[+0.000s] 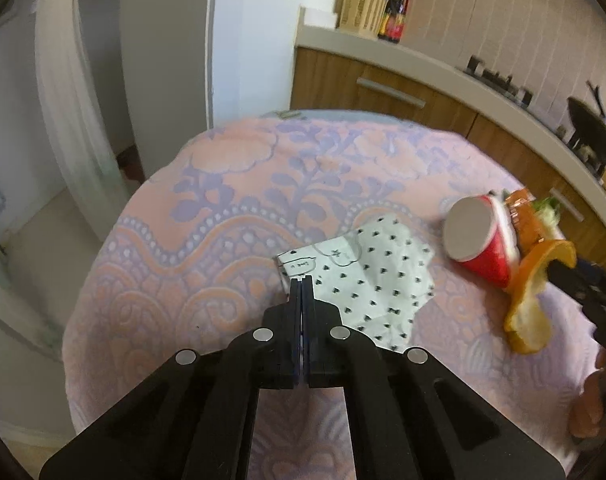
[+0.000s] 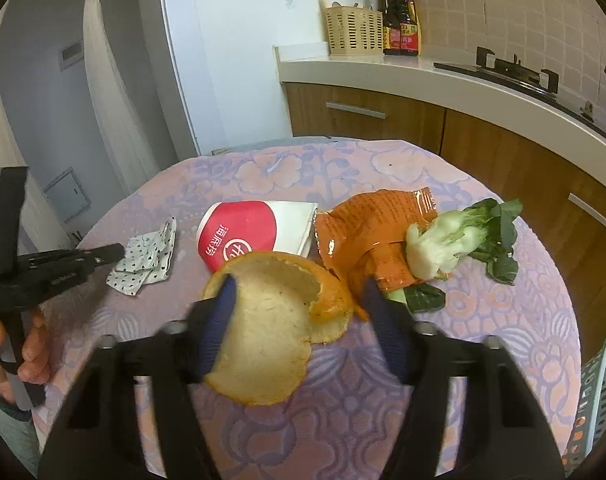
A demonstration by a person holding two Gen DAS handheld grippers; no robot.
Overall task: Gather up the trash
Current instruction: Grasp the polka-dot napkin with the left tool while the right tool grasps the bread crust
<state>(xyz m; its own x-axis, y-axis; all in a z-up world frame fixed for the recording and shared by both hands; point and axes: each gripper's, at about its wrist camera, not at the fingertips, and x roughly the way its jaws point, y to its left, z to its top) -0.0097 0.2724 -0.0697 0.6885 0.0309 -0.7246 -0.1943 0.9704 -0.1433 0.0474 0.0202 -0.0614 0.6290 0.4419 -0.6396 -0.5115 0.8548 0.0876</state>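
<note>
In the right wrist view, the right claw (image 2: 299,300) is standing wide open, and its two blue fingers (image 2: 217,328) are sitting on either side of a big piece of orange peel (image 2: 263,332). The left finger is touching the peel's pale inner side, while the right finger is apart from it, so the claw is gripping nothing. The peel is lying on the desk (image 2: 343,420), which is wearing a pink and purple flowered cloth. Just behind the peel a red and white paper cup (image 2: 243,236) is lying on its side. To the right of the cup an orange snack wrapper (image 2: 367,228) is lying crumpled, and a piece of green leafy vegetable (image 2: 463,236) is resting partly on it. At the far right edge a part of a pale blue basket (image 2: 603,392) is showing.

In the left wrist view, the left claw (image 1: 302,280) is fully closed, the fingers pressing together, and its tip is sitting at the near edge of a crumpled white paper with small black dots (image 1: 375,276). I cannot tell if it is really pinching the paper. Farther back, a kitchen counter with wooden cupboards (image 2: 383,116) is running along the wall, carrying dark sauce bottles (image 2: 401,20).
</note>
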